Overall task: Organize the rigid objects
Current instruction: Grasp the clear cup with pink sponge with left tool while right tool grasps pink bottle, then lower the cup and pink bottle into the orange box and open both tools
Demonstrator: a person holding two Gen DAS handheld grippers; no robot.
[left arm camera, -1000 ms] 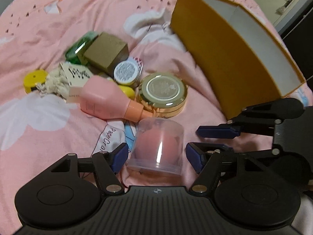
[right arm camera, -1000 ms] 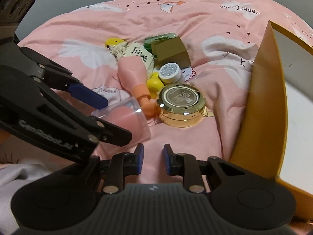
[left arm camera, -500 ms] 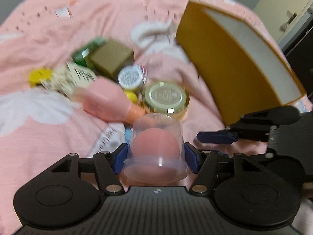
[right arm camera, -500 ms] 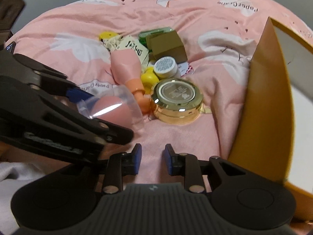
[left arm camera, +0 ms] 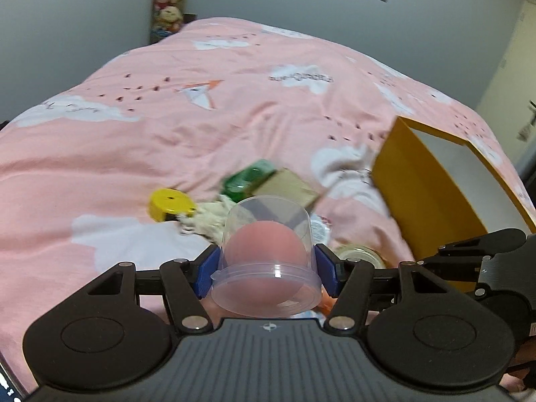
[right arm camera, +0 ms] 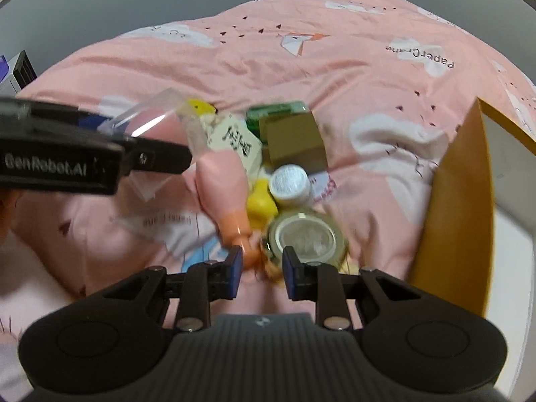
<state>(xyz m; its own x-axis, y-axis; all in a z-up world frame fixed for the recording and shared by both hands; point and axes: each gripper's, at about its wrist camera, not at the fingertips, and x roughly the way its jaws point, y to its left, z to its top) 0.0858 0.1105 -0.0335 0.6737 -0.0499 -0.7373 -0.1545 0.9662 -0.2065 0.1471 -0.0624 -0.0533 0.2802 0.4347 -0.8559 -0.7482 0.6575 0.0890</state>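
Left tool [left arm camera: 267, 273] clamped on a clear plastic cup [left arm camera: 266, 261] with a pink sponge ball [left arm camera: 264, 251] inside, both blue pads [left arm camera: 207, 273] pressed to its sides, cup carried up off the bed [left arm camera: 167, 127] and seen in the right camera well above the pink cover, toward the left edge. Right tool [right arm camera: 260, 268] parted a little, fingers around nothing, hovering low over the cover just short of the pile. Pile sitting mid-bed, somewhat blurred: pink bottle [right arm camera: 222, 187] lying on its side with its orange neck pointing at the right tool, round gold-rimmed tin [right arm camera: 306, 238] just beside that neck, small yellow piece [right arm camera: 261, 204] wedged between bottle and tin, white-lidded jar [right arm camera: 289, 184] touching behind it. Brown cardboard box [right arm camera: 294, 142] farther back, green case [right arm camera: 278, 110] tucked behind it, cream tag [right arm camera: 236, 139] with black lettering leaning on the bottle's wide end. Yellow disc [left arm camera: 171, 204] out to the left of the pile, beside a tuft of white cord [left arm camera: 209, 219]. Open yellow box [right arm camera: 465, 201] with a white inside standing at the bed's right edge, near the pile but apart from it.
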